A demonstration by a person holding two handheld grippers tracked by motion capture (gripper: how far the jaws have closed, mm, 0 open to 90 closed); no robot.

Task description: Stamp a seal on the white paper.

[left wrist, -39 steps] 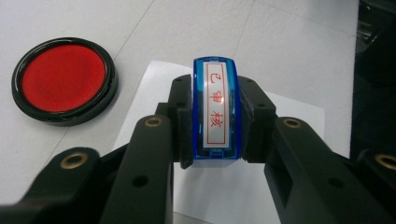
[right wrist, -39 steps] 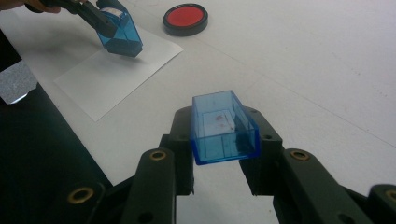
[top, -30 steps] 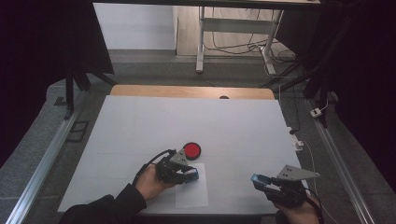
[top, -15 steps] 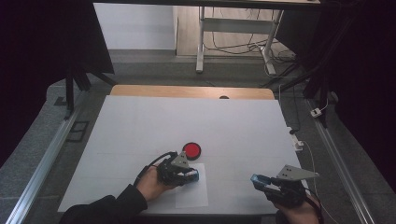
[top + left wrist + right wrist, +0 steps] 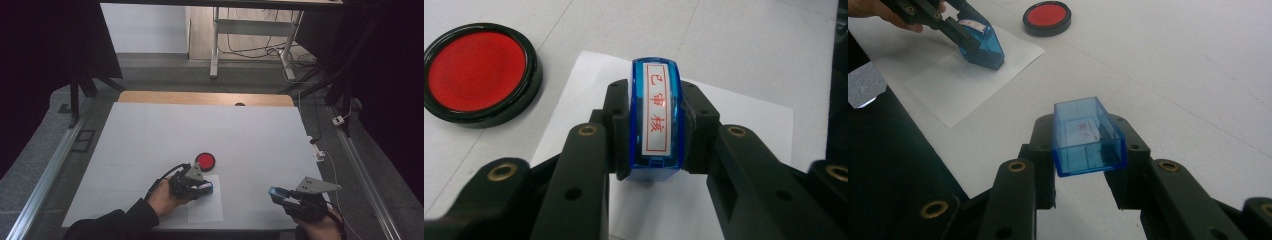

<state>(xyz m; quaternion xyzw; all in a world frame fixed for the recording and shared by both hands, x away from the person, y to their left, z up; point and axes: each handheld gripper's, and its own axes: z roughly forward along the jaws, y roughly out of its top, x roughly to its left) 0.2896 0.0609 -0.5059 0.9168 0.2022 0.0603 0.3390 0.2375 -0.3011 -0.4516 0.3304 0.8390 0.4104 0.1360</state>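
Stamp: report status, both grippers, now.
Left gripper shut on stamp, on the paper. Right gripper shut on cap, off the table. Ink pad beside paper, not blocking.

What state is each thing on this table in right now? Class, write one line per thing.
Stamp: uncapped, clamped in the left gripper, over the paper.
Cap: off the stamp, open side up, clamped in the right gripper.
Ink pad: lid off, red surface showing, flat on the table.
Paper: lying flat, no print visible on it.
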